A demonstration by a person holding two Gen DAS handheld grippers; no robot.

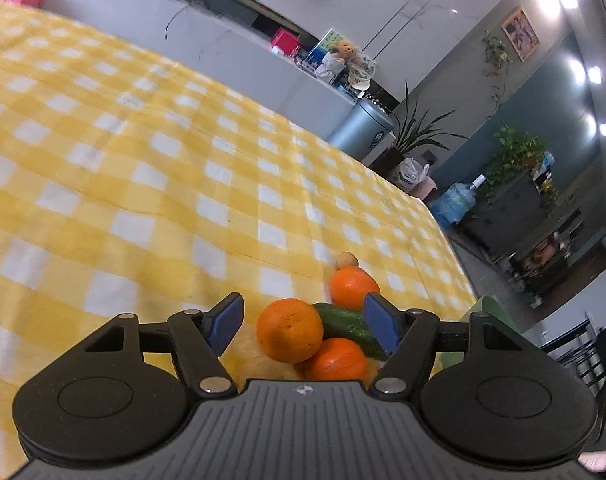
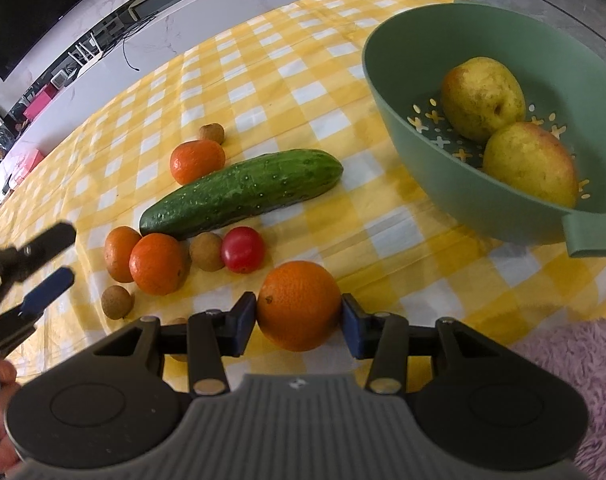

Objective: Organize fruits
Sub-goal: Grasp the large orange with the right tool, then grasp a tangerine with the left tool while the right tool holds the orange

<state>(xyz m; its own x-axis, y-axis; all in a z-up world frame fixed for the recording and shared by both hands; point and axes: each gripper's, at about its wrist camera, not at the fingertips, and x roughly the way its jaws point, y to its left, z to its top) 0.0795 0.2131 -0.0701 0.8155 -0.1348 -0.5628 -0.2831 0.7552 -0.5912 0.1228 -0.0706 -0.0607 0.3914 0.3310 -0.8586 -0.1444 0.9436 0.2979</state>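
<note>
My right gripper point(image 2: 299, 320) is shut on a large orange point(image 2: 299, 306), its blue pads pressing on both sides just above the cloth. To the right, a green colander bowl point(image 2: 387, 80) holds two yellow pears point(image 2: 483, 98). A cucumber point(image 2: 243, 194) lies in the middle with tangerines point(image 2: 157, 264), small brown longans point(image 2: 207, 256) and a red cherry tomato point(image 2: 243, 250) around it. My left gripper point(image 1: 303, 322) stands open low over this pile. A tangerine point(image 1: 290, 330) sits between its fingers with gaps on both sides, and the cucumber point(image 1: 347, 326) lies behind it.
A yellow and white checked cloth point(image 1: 143, 160) covers the table, whose far edge drops to the floor at the right. The left gripper point(image 2: 69, 254) shows at the left edge of the right wrist view. A fuzzy pink sleeve point(image 2: 575, 380) is at the lower right.
</note>
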